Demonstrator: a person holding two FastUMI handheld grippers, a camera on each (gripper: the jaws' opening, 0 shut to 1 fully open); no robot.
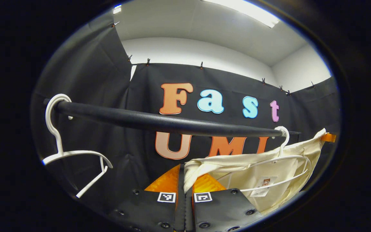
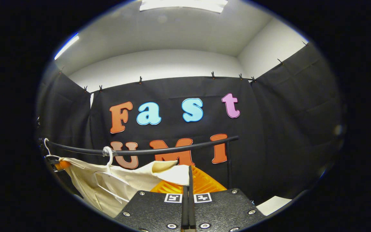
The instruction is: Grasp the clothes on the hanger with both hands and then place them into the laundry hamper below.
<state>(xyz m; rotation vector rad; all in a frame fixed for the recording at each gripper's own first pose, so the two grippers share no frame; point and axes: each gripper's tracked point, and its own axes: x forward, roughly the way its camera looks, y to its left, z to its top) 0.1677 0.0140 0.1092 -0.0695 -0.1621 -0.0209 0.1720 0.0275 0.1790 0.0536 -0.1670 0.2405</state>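
Left gripper view, left to right. An empty hanger (image 1: pixel 72 151) hangs at the left of the frame from the rail (image 1: pixel 159 120), which crosses the middle of the frame. At lower centre the left gripper (image 1: pixel 184 180) has its 2 fingers closed together, with a corner of the cream garment (image 1: pixel 262 167) pinched between them. The garment spreads toward the lower right, where it is draped on a second hanger (image 1: pixel 283 161) hooked at the right end of the rail. A far corner of the cloth at the right edge of the frame meets a small orange part; I cannot tell what holds it there.

Right gripper view, left to right. The garment (image 2: pixel 108 187) sits at lower left on its hanger (image 2: pixel 108 161), under the rail (image 2: pixel 159 149). Its near corner runs to lower centre, where the right gripper (image 2: pixel 187 180) is clamped on it, fingers together.

Risks, as judged from this position:
1. The garment is not yet off its hanger. A straight downward pull could snag the neck opening on the hanger arms and drag the hanger along or off the rail.
2. Each grip takes a thin edge of cloth only. Uneven pulling by the 2 hands could slip 1 corner free and let the garment swing away from the hamper below.
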